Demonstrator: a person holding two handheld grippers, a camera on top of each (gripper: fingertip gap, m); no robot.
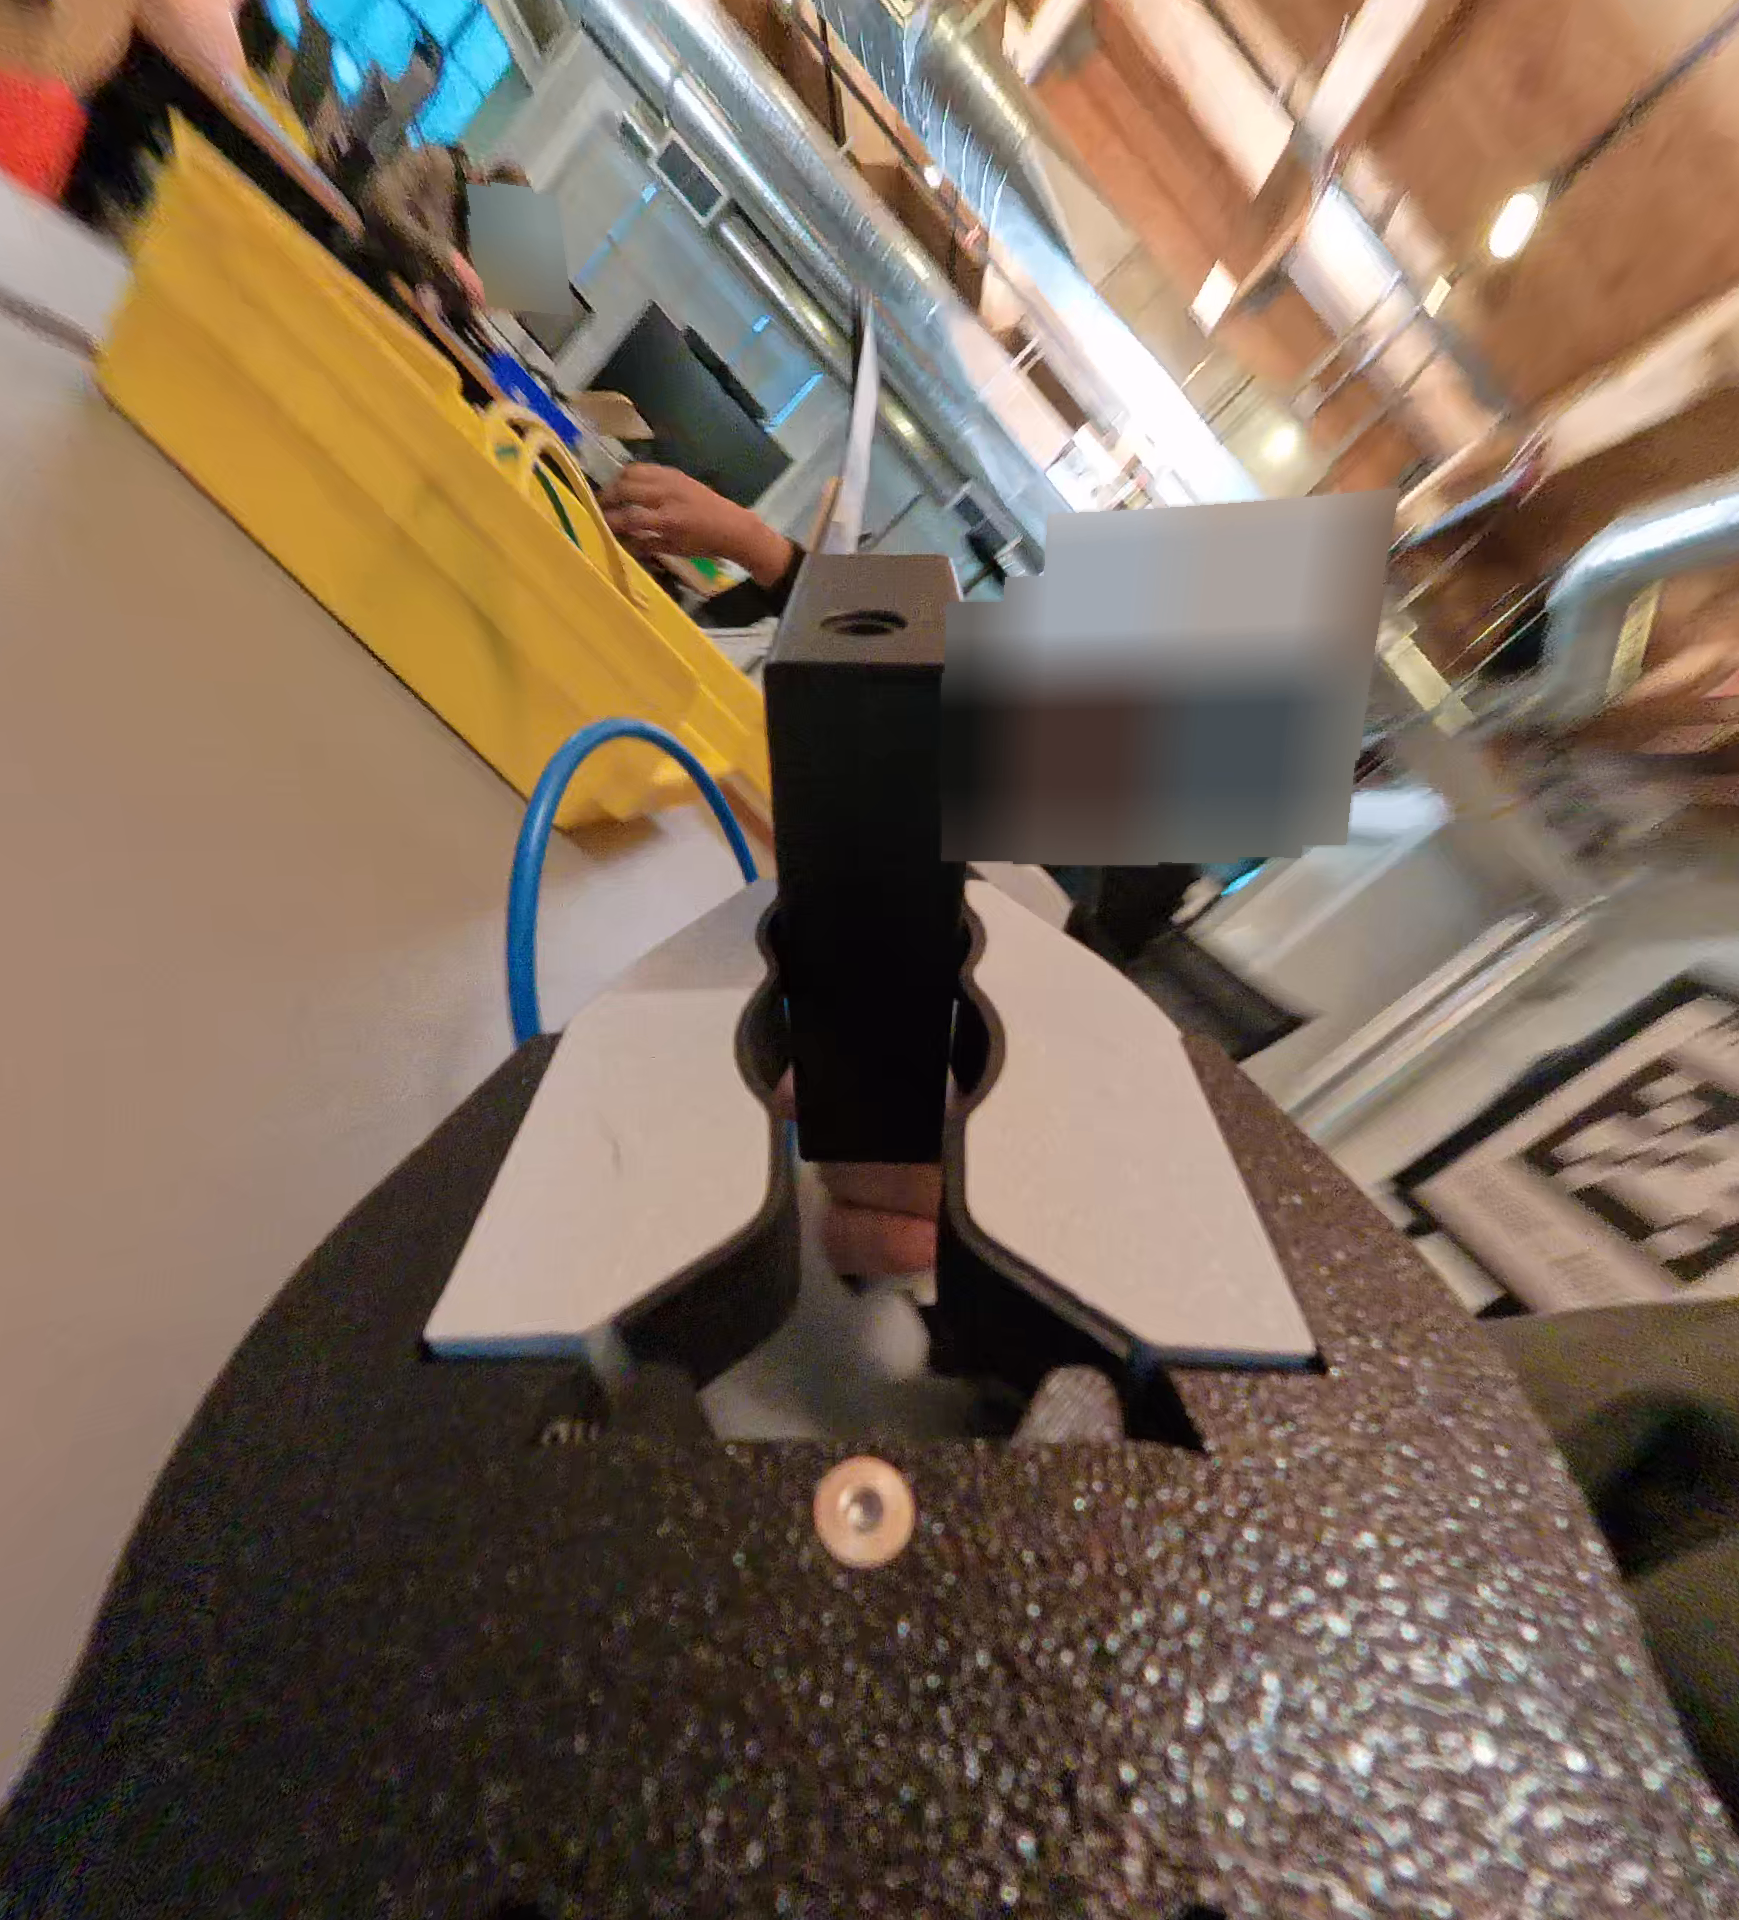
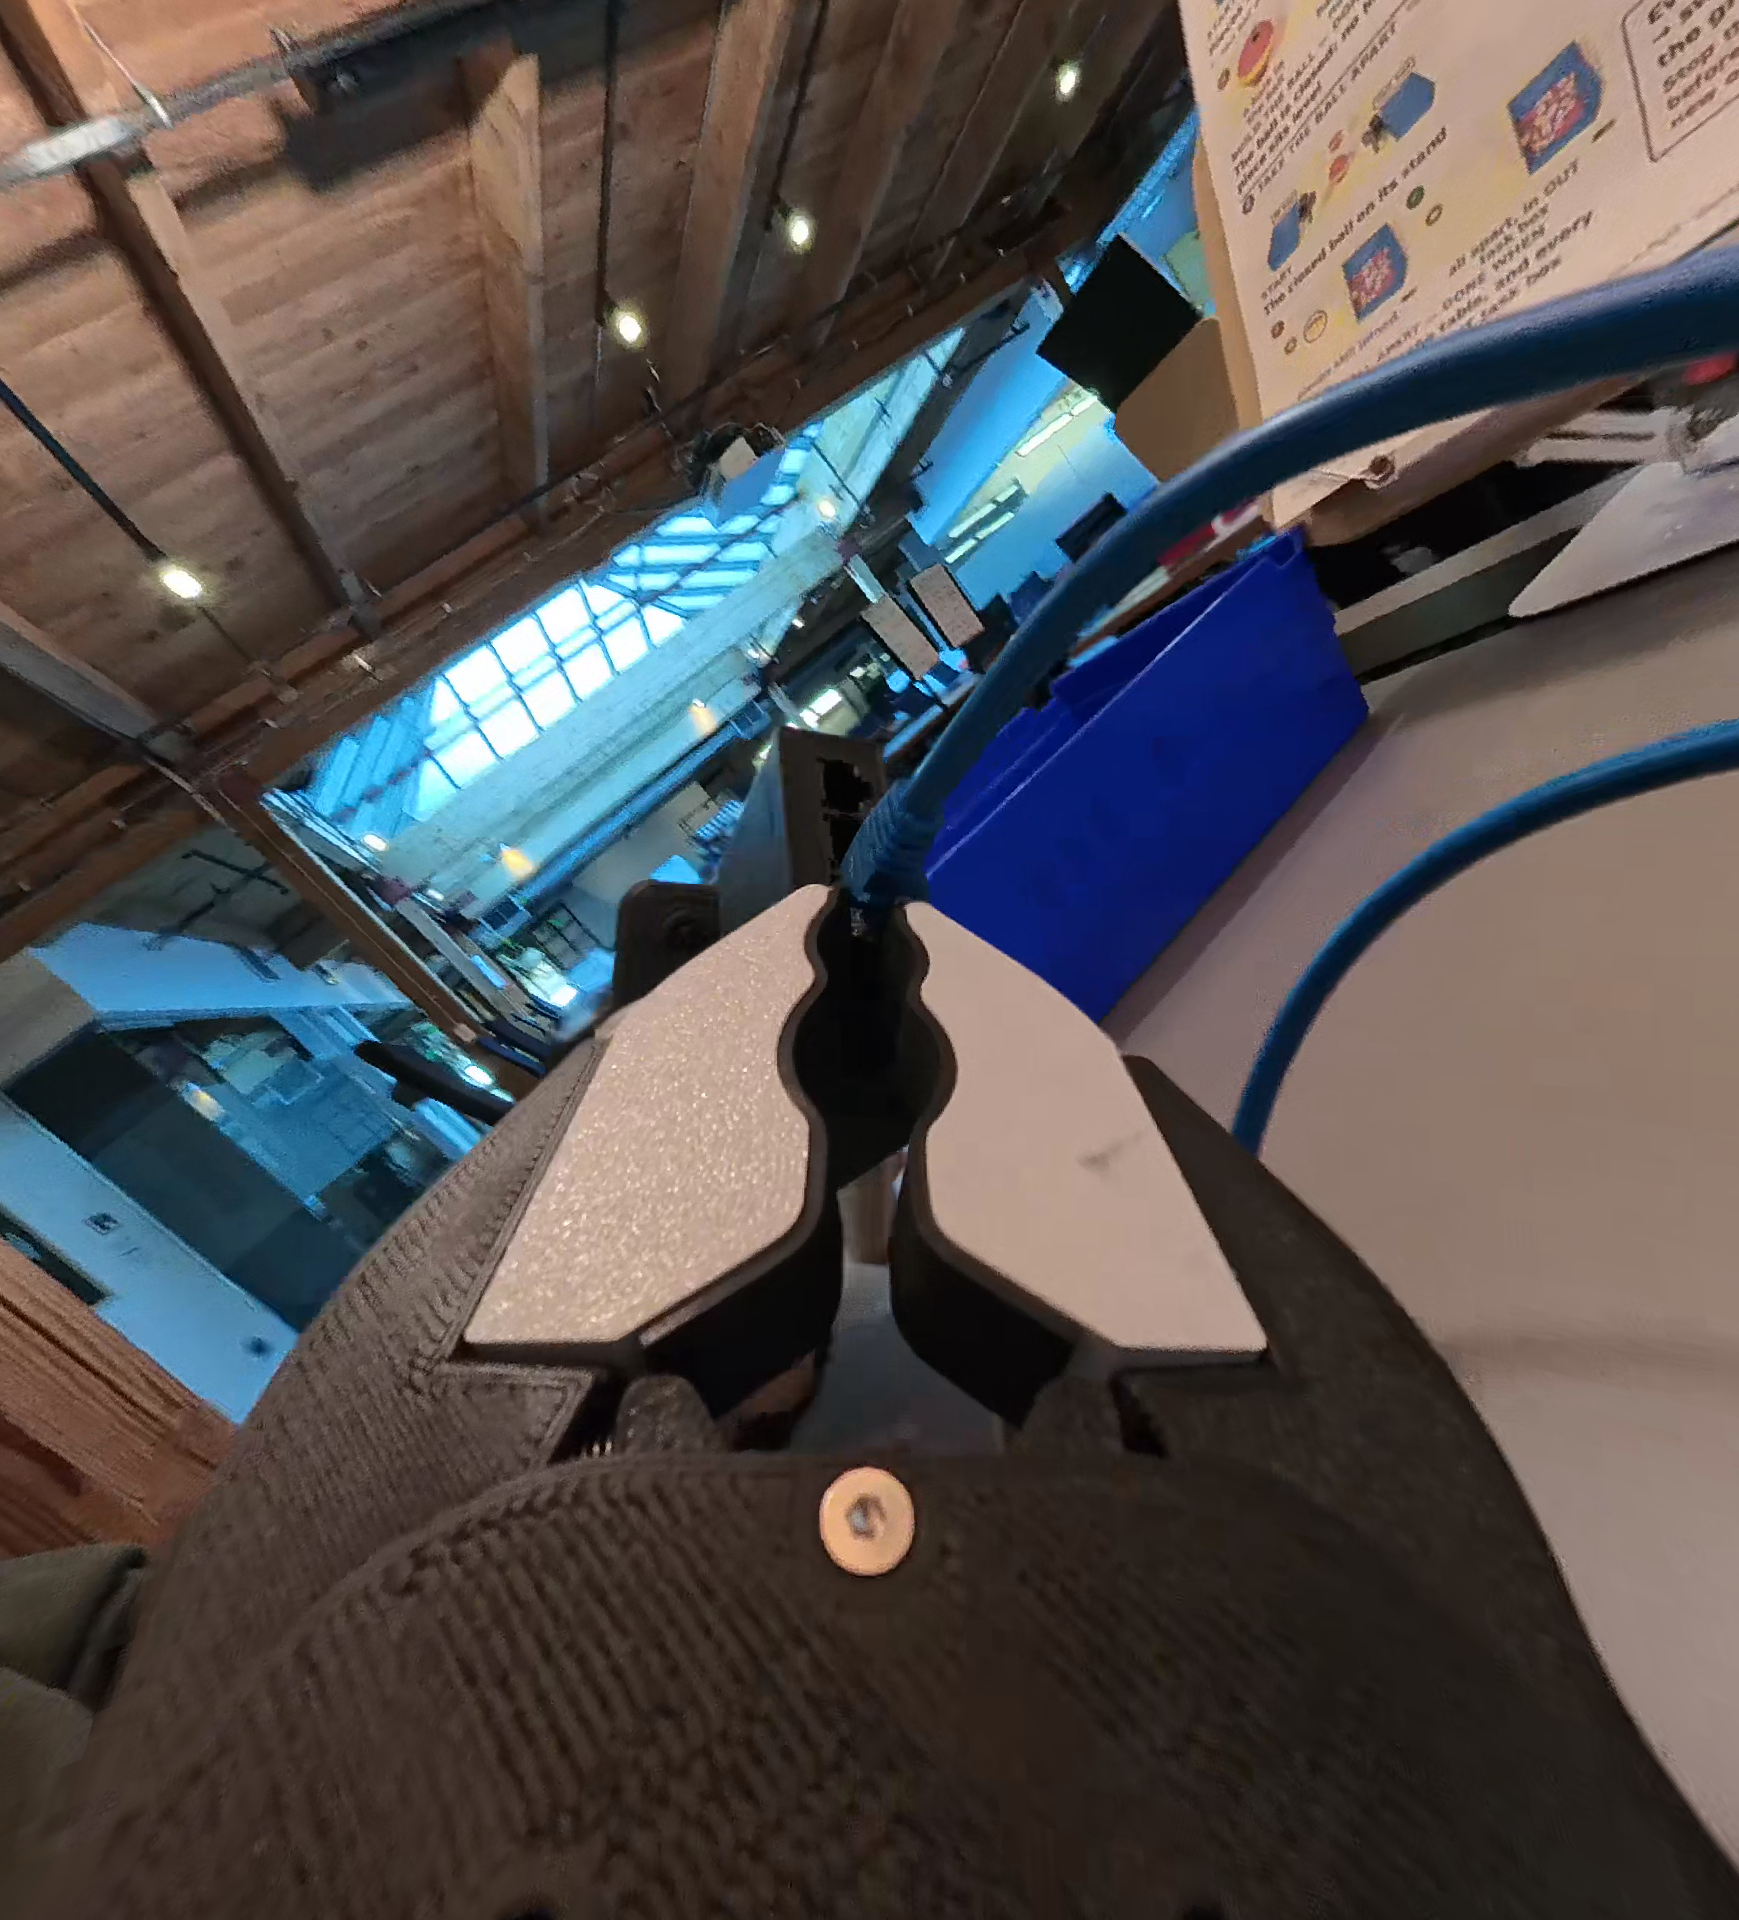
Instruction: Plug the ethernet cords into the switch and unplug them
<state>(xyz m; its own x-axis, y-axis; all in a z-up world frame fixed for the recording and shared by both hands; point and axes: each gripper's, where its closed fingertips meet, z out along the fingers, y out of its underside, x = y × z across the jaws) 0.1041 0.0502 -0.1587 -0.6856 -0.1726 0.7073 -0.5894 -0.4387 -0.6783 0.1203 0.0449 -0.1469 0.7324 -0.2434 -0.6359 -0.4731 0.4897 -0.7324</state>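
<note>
In the left wrist view my left gripper [image 1: 865, 925] is shut on the black switch [image 1: 860, 790], held upright between the fingers and lifted off the table. A blue ethernet cord [image 1: 532, 862] loops behind it on the left. In the right wrist view my right gripper [image 2: 865, 914] is shut on the blue ethernet plug [image 2: 886, 842] at its fingertips. The plug sits against the port face of the switch [image 2: 829, 800]; I cannot tell how deep it is seated. Its cord [image 2: 1364, 384] arcs up to the right.
A beige table [image 1: 169, 831] carries a yellow bin [image 1: 377, 468], with a person's hand [image 1: 678, 514] beyond it. In the right wrist view a blue bin [image 2: 1156, 790], a printed sheet [image 2: 1467, 187] and a second blue cord loop [image 2: 1467, 831] lie on the table [image 2: 1571, 1143].
</note>
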